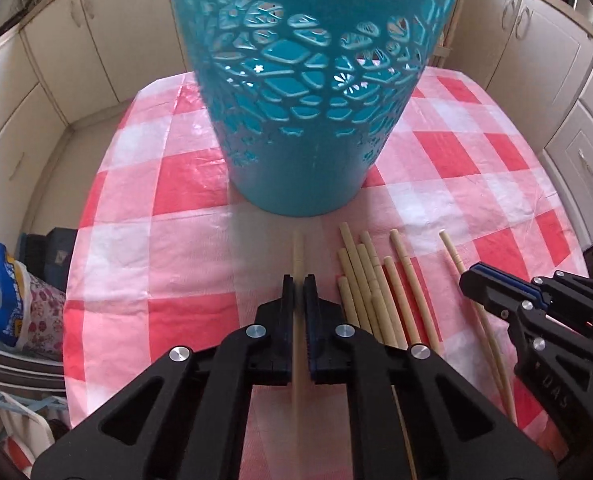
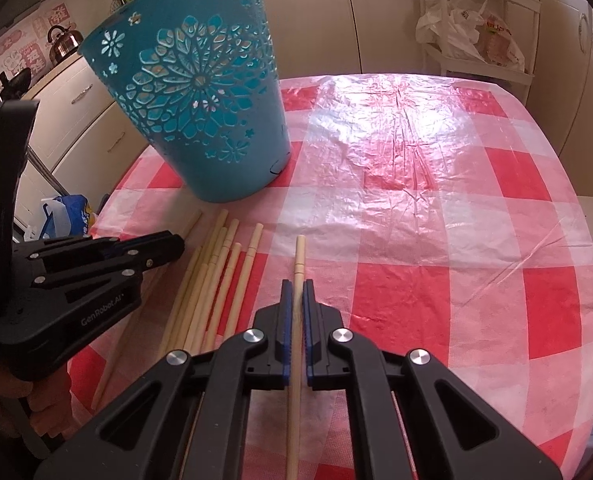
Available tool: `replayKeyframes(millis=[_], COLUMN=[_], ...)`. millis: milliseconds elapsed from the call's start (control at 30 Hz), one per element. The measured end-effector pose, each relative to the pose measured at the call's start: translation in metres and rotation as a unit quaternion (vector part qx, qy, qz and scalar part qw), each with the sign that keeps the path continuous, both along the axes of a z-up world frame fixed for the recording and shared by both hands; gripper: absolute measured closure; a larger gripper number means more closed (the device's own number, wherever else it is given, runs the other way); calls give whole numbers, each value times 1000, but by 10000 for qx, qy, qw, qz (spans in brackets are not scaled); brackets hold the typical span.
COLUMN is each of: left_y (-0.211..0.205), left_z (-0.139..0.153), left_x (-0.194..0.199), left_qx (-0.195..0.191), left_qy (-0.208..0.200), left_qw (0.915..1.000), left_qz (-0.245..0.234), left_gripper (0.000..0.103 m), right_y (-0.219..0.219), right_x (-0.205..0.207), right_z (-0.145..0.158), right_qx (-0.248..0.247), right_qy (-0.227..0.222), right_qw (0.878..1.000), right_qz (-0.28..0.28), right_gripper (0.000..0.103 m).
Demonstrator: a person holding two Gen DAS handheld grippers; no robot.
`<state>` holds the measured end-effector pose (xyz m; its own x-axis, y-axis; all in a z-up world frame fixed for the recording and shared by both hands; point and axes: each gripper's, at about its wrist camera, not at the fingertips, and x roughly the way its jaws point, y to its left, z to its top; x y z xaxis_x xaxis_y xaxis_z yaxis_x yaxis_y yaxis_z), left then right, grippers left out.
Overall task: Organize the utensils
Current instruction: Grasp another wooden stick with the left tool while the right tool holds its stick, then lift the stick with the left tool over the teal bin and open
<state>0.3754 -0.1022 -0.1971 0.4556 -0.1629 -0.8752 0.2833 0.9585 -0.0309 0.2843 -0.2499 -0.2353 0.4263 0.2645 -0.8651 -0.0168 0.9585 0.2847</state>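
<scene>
The left gripper [image 1: 298, 280] is clamped on a single pale chopstick [image 1: 298, 252], whose blunt end sticks out just past the fingertips and whose shaft runs back between the jaws toward the camera. Directly ahead of this gripper stands the teal cut-out basket [image 1: 300, 184], upright on the surface [image 1: 192, 216], which is covered by a red-and-white checked cloth. Just to the right of the left gripper lies the loose bundle of chopsticks [image 1: 370, 280], flat on the cloth, roughly parallel and touching one another, with one chopstick a little apart on the bundle's far side.

Further right, the right gripper [image 2: 298, 284] is clamped on another chopstick [image 2: 299, 254], again with its end poking out beyond the tips. From this gripper the bundle [image 2: 216, 264] lies just to the left, the left gripper [image 2: 176, 246] beyond it, and the basket [image 2: 216, 152] ahead and to the left. To the right of the right gripper the checked cloth is bare.
</scene>
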Motion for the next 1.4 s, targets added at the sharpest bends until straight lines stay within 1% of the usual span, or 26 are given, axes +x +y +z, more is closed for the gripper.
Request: replayKeyframes(millis=[67,233,300,367,400,500,600,700,800,900,967,1100,1300,1400], left_y=[8,28,36,42,44,53,60,63,64,61,57,47,40,35], left_z=[8,42,63,84,97,129,164,190,208,221,224,227,221,212], left_x=[-8,-32,-44,-54,-58,-61,-62,-54,-38,-16,-3,26,63,76], left_qx=[-96,-611,-873,-1148,-1284,-1627,-1978,-2189,-2343,-2461,-2455,-2411,-2271,-2190], left_qy=[-109,-552,-829,-1117,-1309,-1702,-2210,-2611,-2938,-3229,-3402,-3640,-3911,-3892], left_qw=[9999,9966,9927,9871,9830,9718,9549,9401,9267,9135,9070,8973,8856,8877], left_qz=[67,103,48,-35,-68,-104,-128,-69,76,245,369,655,1059,1118], left_gripper=[98,98,98,98,98,98,98,98,98,98,98,98,98,98], right_y=[-5,-11,-13,-15,-17,-15,-13,-13,-13,-13,-12,-11,-11,-11], right_x=[-1,-1,-1,0,0,-2,-2,-2,-2,-1,-1,0,0,0], right_z=[0,-5,-6,-8,-9,-10,-10,-10,-11,-11,-11,-11,-11,-11], right_qx=[210,549,603,664,671,675,679,680,687,684,675,651,641,633], right_qy=[5,95,127,151,158,172,163,157,156,154,144,131,118,122], right_qw=[9998,9982,9978,9972,9971,9971,9970,9970,9970,9970,9971,9973,9974,9975], right_qz=[-58,-200,-251,-299,-308,-318,-324,-329,-331,-335,-334,-320,-308,-299], right_gripper=[97,97,97,97,97,97,97,97,97,97,97,97,97,97])
